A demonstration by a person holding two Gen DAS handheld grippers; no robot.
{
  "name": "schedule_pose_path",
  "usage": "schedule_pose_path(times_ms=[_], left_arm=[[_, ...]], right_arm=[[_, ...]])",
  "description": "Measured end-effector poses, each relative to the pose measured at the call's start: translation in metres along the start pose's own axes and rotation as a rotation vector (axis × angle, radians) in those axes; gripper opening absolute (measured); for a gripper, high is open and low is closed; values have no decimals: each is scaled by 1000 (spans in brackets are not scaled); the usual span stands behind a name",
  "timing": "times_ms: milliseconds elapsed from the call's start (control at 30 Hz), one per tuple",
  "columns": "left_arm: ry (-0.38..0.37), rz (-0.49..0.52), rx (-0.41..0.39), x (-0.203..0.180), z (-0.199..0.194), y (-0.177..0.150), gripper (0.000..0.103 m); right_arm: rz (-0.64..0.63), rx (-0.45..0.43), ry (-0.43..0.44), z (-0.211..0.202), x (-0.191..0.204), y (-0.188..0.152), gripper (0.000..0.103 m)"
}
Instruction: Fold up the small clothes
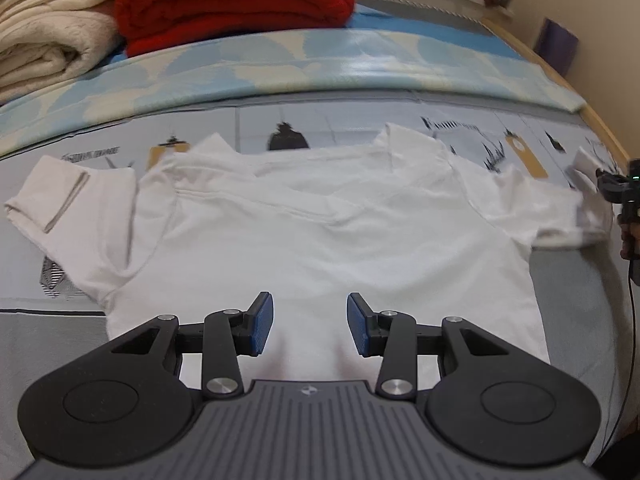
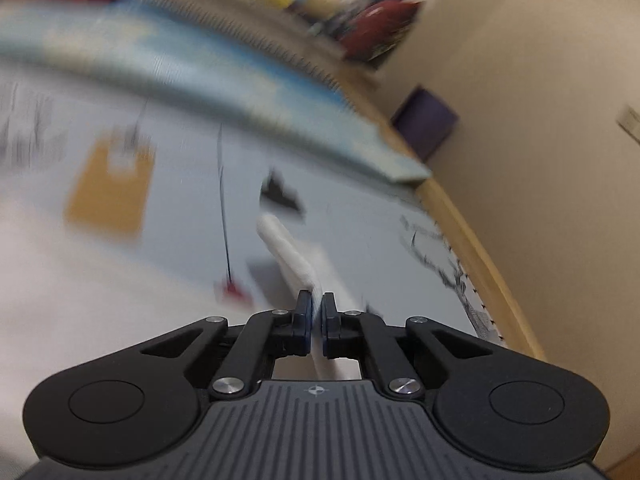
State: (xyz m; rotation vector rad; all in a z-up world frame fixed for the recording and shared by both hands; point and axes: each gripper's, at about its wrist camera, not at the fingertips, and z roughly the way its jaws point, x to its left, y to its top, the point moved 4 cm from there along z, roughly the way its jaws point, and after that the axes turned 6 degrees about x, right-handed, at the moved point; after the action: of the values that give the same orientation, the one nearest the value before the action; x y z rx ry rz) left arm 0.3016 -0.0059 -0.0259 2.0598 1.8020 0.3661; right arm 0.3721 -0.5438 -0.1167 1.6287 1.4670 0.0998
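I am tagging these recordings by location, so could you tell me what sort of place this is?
Most likely a bedroom at home. A white shirt lies spread on a printed bedsheet, folded red and cream blankets are stacked behind, and a wooden bed edge meets a plain wall.

A folded red fleece blanket (image 1: 232,4) sits at the far side of the bed, just beside a stack of folded cream towels (image 1: 48,28). Both rest on a pale blue patterned sheet (image 1: 360,64), which overlies a grey printed bedcover (image 1: 256,128). A purple box (image 2: 426,122) stands against the beige wall (image 2: 540,120).
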Motion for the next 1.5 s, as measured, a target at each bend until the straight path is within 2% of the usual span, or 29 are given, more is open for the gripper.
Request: schedule_pose_path(times_ms=[67,133,300,367,467,533,567,600,667,700,733,800,833,933,1000,1100,1133,1167,1200,1233,1267,1333,1433,1500], left_arm=[[5,-48,-20,14,-6,6,46],[11,-113,-40,32,-12,11,45],[19,-283,-68,77,-25,20,45],[26,-351,-81,96,-30,24,45],[23,-437,-96,119,-39,26,45],[8,-486,-99,133,-43,26,45],[-2,-509,-100,140,-46,26,45],[-11,-530,-102,146,-48,26,45],[-17,-559,-102,156,-50,24,45],[-20,-566,-99,159,-51,23,45],[-27,-570,-97,161,-52,23,45],[-40,-572,-94,163,-53,22,45],[-45,-567,-90,164,-53,22,45],[-64,-539,-67,161,-47,23,45],[-92,-518,-44,158,-39,24,45],[-143,-495,-11,155,-24,24,42],[-148,-490,-6,156,-17,24,39],[-150,-483,-1,156,-10,24,26],[-156,-473,6,155,-2,24,20],[-164,-466,18,154,7,25,20],[-170,-465,27,153,16,26,20],[-176,-468,47,152,33,27,20],[-164,-495,88,151,56,25,21],[-159,-493,119,148,71,24,29]], right_arm=[[74,-90,70,-26,8,26,4],[82,-204,161,-64,30,51,4],[60,-444,487,-189,116,101,4],[38,-481,596,-232,159,106,4],[38,-437,778,-276,226,102,4],[-14,-382,874,-298,271,88,5],[-71,-309,939,-300,296,78,7],[-133,-199,999,-296,319,66,9],[-226,-9,1088,-295,344,42,11],[-273,41,1129,-301,347,33,14],[-324,50,1150,-307,343,26,16],[-422,6,1138,-320,321,20,35],[-453,-1,1128,-321,306,21,39],[-479,-37,1068,-331,262,30,43],[-451,-76,972,-324,228,40,45],[-281,-102,823,-304,177,46,46],[-157,-77,799,-290,158,45,46],[-45,-30,792,-275,143,39,46],[20,44,762,-260,130,34,46],[74,104,694,-247,122,34,46],[133,90,666,-242,113,36,46],[171,69,680,-236,106,39,45],[169,100,640,-225,103,37,45],[212,117,668,-219,105,40,45]])
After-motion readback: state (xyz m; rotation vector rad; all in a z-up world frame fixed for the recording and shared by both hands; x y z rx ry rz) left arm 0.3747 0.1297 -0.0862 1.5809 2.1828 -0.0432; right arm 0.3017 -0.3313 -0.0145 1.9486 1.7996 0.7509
